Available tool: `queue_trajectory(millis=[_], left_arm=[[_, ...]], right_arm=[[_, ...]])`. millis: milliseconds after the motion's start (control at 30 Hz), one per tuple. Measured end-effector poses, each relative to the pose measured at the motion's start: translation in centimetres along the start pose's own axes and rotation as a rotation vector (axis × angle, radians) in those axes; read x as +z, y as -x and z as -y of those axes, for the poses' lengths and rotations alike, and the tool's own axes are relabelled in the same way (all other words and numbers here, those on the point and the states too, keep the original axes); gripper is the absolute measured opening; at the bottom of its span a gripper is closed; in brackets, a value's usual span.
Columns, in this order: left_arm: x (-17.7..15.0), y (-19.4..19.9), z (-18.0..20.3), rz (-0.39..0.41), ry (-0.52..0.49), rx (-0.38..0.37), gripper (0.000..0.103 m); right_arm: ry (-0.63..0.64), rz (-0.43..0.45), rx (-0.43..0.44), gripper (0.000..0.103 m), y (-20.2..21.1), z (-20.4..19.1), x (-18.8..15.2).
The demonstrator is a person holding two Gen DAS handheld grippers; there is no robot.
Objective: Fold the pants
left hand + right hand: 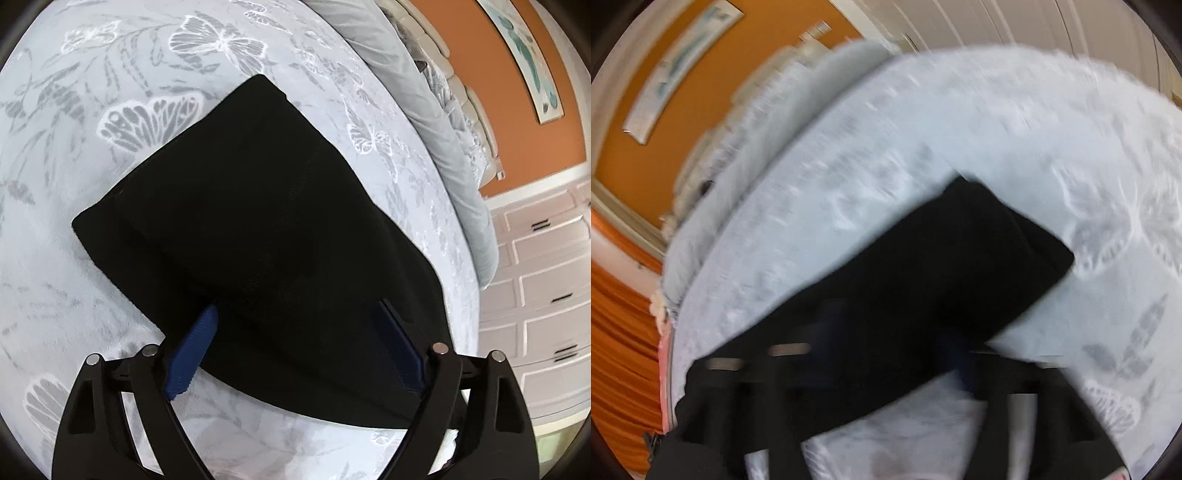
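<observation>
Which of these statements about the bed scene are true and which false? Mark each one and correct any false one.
1. The pants are black. True.
2. The pants hang in the air. False: they lie folded on the bedspread.
3. The bedspread shows butterflies. True.
4. The wall behind the bed is green. False: it is orange.
5. The left gripper is clamped shut. False: its blue fingers stand wide apart over the pants' near edge.

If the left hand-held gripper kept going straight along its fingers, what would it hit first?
Most likely the folded black pants on the butterfly-print bedspread: the left hand-held gripper stands open right above them, though exact clearance is unclear.
</observation>
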State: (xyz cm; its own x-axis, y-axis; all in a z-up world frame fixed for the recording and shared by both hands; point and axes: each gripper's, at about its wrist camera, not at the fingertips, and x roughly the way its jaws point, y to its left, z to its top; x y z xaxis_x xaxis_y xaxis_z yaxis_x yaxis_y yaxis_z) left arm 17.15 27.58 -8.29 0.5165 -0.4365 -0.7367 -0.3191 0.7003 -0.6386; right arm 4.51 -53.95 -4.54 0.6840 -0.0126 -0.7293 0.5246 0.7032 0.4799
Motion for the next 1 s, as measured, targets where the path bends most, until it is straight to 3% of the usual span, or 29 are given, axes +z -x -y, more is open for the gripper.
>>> queue_trajectory(millis=[167,267,300,367,400,433,533,667,733,833,900,967,1000], left_arm=[[0.5,1.5,-2.4,0.024,0.106,-0.092,0.078],[1.1,2.2,-3.7,0.039,0.138,-0.132,0.075],[1.4,2.0,-4.0,0.034,0.134,-0.139,0.066],[1.4,1.2,-4.3,0.009,0.130,-0.103,0.036],[1.4,0.6,-4.4,-0.011,0.129,-0.088,0.012],[1.4,-0.1,-4.5,-0.033,0.126,-0.057,0.009],[1.3,0.5,-4.0,-0.010,0.114,-0.048,0.006],[-0.2,6.6,-1.5,0.094,0.031,-0.167,0.005],[-1.4,7.2,-1.5,0.091,-0.009,-0.097,0.006],[-2.0,4.2,-3.9,-0.016,0.063,0.035,0.006],[-2.4,2.9,-4.8,-0.056,0.096,0.064,0.007],[-2.7,3.5,-4.0,-0.024,0.072,0.066,0.013],[-2.7,3.8,-3.4,-0.005,0.059,0.059,0.026]], right_arm=[[0.005,-0.004,-0.007,0.072,0.1,-1.3,-0.3],[0.036,-0.010,-0.092,0.072,2.4,-2.0,-1.6],[0.058,0.004,-0.118,0.072,3.2,-2.6,-2.2],[0.084,0.041,-0.132,0.073,4.9,-3.3,-3.1],[0.090,0.070,-0.118,0.075,5.8,-3.8,-3.5],[0.086,0.096,-0.103,0.075,6.6,-4.0,-3.8],[0.080,0.117,-0.069,0.076,7.3,-4.7,-4.2],[0.096,0.134,-0.052,0.077,8.1,-5.0,-4.1],[0.101,0.140,-0.080,0.086,8.0,-4.2,-3.6],[0.053,0.087,-0.197,0.086,6.1,-1.2,-2.3],[-0.006,0.049,-0.169,0.086,5.4,0.7,-2.0],[-0.032,0.027,-0.133,0.086,5.2,1.6,-1.8],[-0.025,0.021,-0.115,0.086,5.0,1.8,-1.6]])
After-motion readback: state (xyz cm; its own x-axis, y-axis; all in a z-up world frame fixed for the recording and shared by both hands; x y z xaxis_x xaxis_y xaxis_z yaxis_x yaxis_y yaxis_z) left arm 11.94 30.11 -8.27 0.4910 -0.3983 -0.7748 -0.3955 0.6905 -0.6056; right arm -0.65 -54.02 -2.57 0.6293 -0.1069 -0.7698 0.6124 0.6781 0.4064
